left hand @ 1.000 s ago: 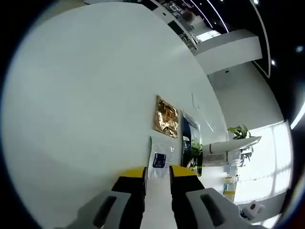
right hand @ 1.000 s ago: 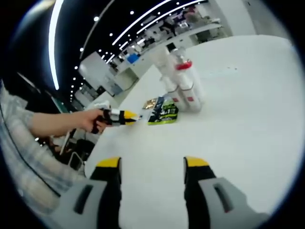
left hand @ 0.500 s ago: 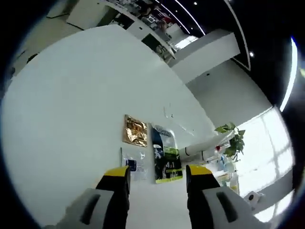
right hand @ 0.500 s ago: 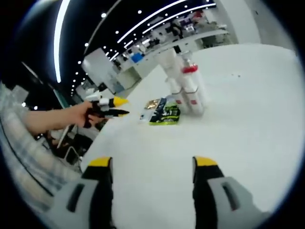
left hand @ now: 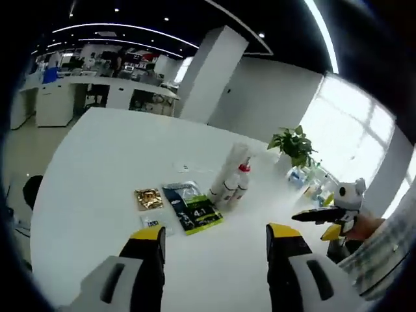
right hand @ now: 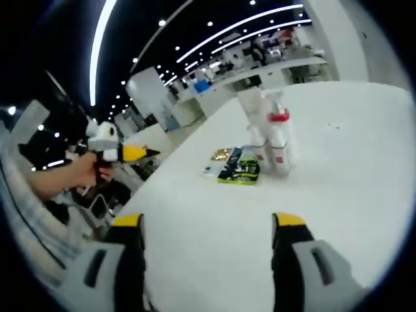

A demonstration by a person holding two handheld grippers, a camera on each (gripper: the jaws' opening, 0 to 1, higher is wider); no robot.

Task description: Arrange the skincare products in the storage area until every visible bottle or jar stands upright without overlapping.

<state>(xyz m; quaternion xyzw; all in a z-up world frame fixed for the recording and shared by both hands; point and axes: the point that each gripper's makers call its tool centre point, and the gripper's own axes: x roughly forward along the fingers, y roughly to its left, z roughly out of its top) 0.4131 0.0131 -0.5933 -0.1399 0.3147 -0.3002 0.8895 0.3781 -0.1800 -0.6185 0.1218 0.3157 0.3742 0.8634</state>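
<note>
Both jaws of the left gripper [left hand: 215,242] and the right gripper [right hand: 209,227] are spread wide and nothing is held, each kept above the bare near part of the white table [left hand: 91,169]. Further in, well away from every table edge, flat sachets [left hand: 192,207] lie beside a tight upright cluster of bottles [right hand: 270,140], so little arranging seems left. A potted plant [left hand: 294,143] past the far edge is seen from the left gripper view alone.

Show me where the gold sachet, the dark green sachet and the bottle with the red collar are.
gold sachet [left hand: 149,198]: left gripper view, middle of its foil face.
dark green sachet [left hand: 194,209]: left gripper view, middle of its printed front.
bottle with the red collar [right hand: 280,151]: right gripper view, its white body below the collar.
</note>
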